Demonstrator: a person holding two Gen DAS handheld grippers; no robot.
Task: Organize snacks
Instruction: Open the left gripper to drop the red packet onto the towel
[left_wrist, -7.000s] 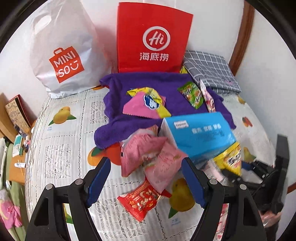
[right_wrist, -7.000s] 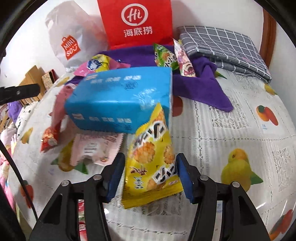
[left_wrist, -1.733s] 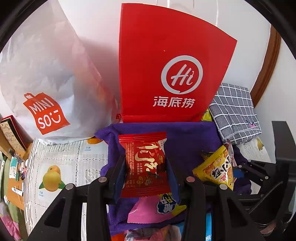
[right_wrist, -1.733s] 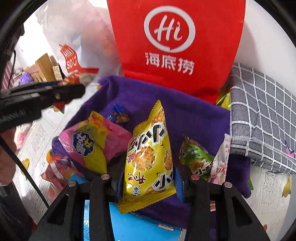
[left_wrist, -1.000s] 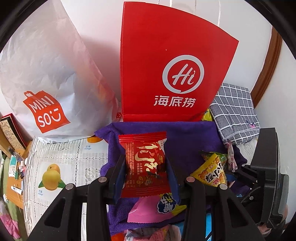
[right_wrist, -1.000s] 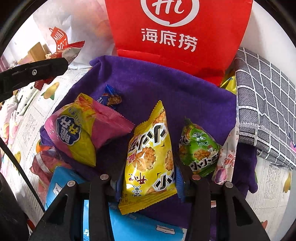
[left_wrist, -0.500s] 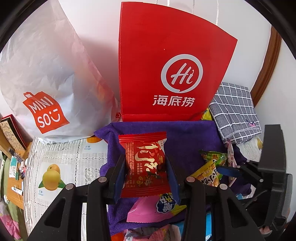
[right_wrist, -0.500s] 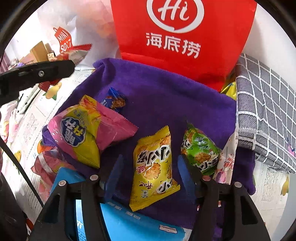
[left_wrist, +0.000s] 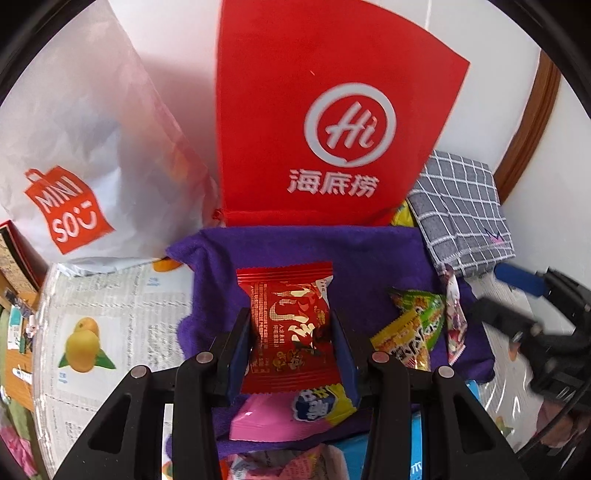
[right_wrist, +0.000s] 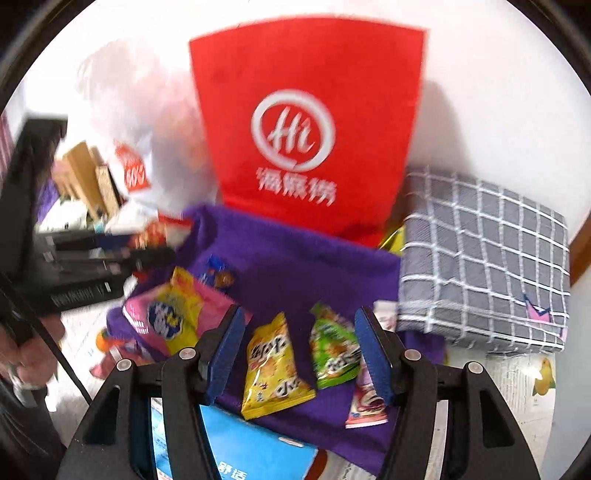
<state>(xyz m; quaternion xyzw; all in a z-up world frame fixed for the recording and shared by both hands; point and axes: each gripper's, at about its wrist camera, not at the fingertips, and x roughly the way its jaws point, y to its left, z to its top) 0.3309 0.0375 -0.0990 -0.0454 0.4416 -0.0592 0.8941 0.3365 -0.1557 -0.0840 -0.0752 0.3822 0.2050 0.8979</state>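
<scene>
Fruit-print tablecloth (left_wrist: 110, 302), purple towel (left_wrist: 369, 258), seemingly white wall (left_wrist: 480, 33).

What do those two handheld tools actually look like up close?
Both look alike. The left tool and the right tool are each built of matte black angular arms with triangular cut-outs and round silver pivot pins, ending in two flat fingers faced with blue pads. A thin black cable runs by the left tool's black body. No sleeve can be made out.

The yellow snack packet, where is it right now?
In the right wrist view, the yellow snack packet lies flat on the purple towel, just left of the green packet and right of the pink-and-yellow bag.
</scene>
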